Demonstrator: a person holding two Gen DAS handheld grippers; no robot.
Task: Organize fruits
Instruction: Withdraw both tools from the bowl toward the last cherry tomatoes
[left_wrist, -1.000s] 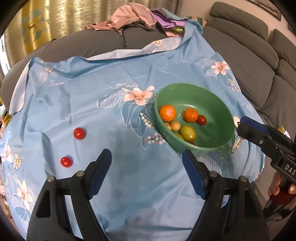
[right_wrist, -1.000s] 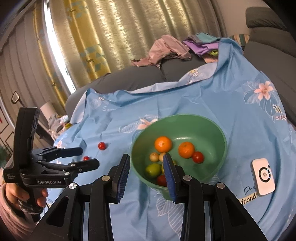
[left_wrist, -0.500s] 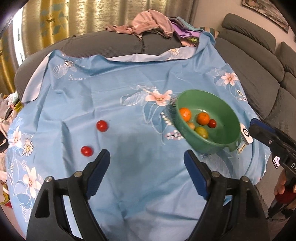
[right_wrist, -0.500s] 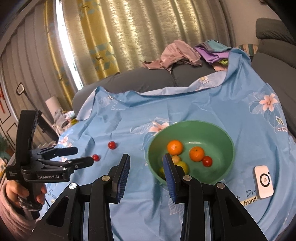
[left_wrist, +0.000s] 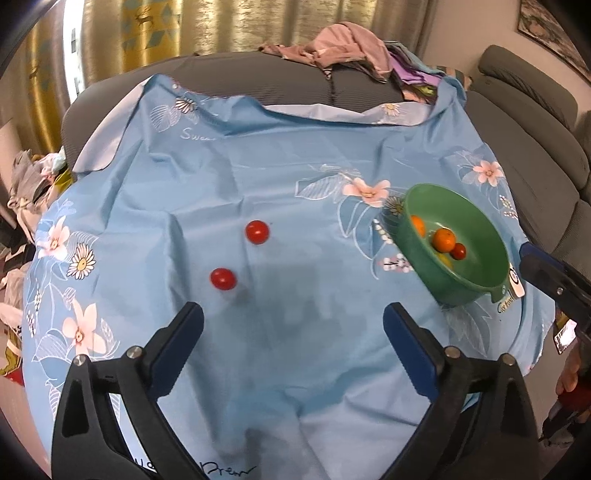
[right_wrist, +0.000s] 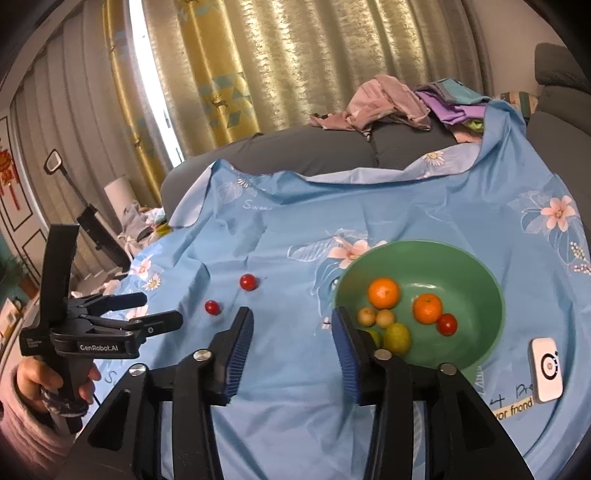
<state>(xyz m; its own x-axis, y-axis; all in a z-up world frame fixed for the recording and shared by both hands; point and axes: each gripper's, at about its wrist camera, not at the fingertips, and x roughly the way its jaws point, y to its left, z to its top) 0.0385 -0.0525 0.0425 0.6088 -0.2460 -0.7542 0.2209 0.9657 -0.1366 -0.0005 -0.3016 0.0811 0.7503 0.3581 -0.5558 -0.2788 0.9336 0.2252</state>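
Blue floral cloth (left_wrist: 258, 177) spread over a grey sofa (left_wrist: 258, 79). Left gripper (left_wrist: 293, 319) hangs above the cloth, jaws spread wide, nothing between them. 2 red cherry tomatoes loose on the cloth: near tomato (left_wrist: 223, 278) at 11 o'clock from the left gripper, far tomato (left_wrist: 257, 232) just beyond it, apart. Green bowl (right_wrist: 472, 266) at 2 o'clock from the left gripper; inside it 2 oranges (right_wrist: 383, 292), 1 red tomato (right_wrist: 447, 324), several small yellow-green fruits. Right gripper (right_wrist: 292, 325) empty, jaws parted, right finger overlapping the bowl's near rim in view. White device (right_wrist: 547, 364) on the cloth at 4 o'clock from the bowl. Clothes pile (right_wrist: 384, 101) on the sofa back.
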